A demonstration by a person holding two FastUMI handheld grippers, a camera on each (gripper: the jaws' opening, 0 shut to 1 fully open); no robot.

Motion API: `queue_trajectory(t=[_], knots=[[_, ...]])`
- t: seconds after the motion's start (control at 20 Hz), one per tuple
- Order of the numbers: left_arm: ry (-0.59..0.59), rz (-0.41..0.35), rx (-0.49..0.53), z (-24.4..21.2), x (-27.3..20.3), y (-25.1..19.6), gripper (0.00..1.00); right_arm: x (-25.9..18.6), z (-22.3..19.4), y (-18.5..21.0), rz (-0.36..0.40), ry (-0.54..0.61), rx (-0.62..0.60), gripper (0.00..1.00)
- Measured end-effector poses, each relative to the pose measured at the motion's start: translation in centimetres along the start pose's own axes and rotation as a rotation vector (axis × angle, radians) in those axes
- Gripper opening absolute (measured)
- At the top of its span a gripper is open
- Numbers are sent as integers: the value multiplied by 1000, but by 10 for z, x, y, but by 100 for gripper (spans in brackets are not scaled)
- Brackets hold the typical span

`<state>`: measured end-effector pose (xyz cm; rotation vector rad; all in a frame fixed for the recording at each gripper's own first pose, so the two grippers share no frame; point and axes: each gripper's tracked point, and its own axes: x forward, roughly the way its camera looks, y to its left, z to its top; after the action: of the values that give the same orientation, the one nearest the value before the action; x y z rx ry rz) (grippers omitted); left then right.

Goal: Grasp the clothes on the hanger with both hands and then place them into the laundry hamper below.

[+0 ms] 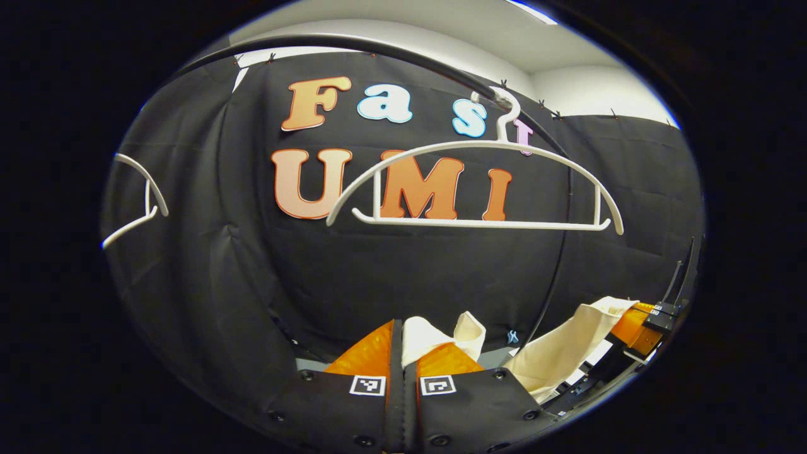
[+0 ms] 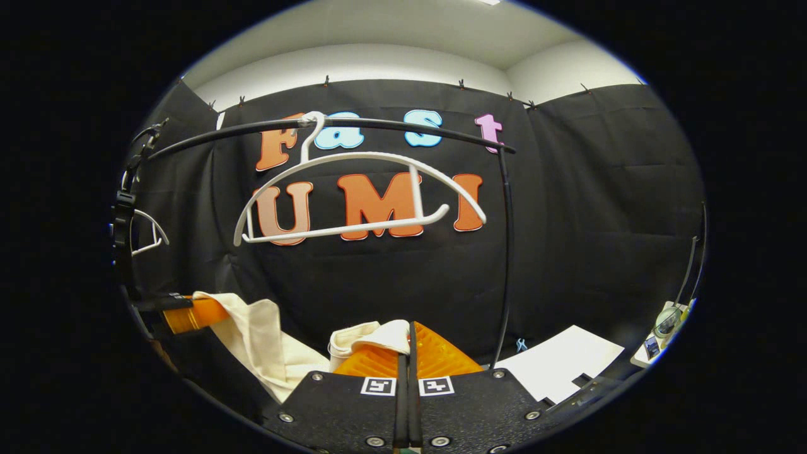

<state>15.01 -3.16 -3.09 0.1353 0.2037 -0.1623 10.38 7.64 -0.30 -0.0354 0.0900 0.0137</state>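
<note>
While a cream-coloured garment [image 1: 435, 337] is pinched between the 2 fingers of the left gripper [image 1: 403, 353], its soft, unpatterned fabric is seen bunched into rounded folds just above the fingertips in the left gripper view. From there the cloth is stretched in a loose, creased band toward the lower right, where another fold of it [image 1: 574, 347] is held by the right gripper [image 1: 637, 328], seen farther off. In the right gripper view the right gripper [image 2: 406, 353] is closed on a rolled, hem-like edge of the same garment [image 2: 372, 334], and the cloth is draped away to the left, sagging between the 2 grippers, to the left gripper [image 2: 189, 315] at the view's edge. The garment is held well below the white plastic hanger [image 1: 479, 183], which hangs bare by its hook from the black rail [image 2: 403, 126] and sits tilted in the right gripper view. A 2nd white hanger [image 1: 142, 202] is seen at the far left. A white sheet [image 2: 561, 369] lies at the lower right
</note>
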Motion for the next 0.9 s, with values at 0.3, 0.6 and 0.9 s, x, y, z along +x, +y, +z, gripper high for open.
queue_trajectory(t=[0.3,0.6,0.9], knots=[[31,-26,-62,-7,9,-15,6,13,2,35,43,10,17,0],[109,-25,-138,-42,28,-16,6,32,-26,47,64,56,-6,0],[238,-13,-135,-99,50,-11,6,55,-76,36,51,148,-18,0]])
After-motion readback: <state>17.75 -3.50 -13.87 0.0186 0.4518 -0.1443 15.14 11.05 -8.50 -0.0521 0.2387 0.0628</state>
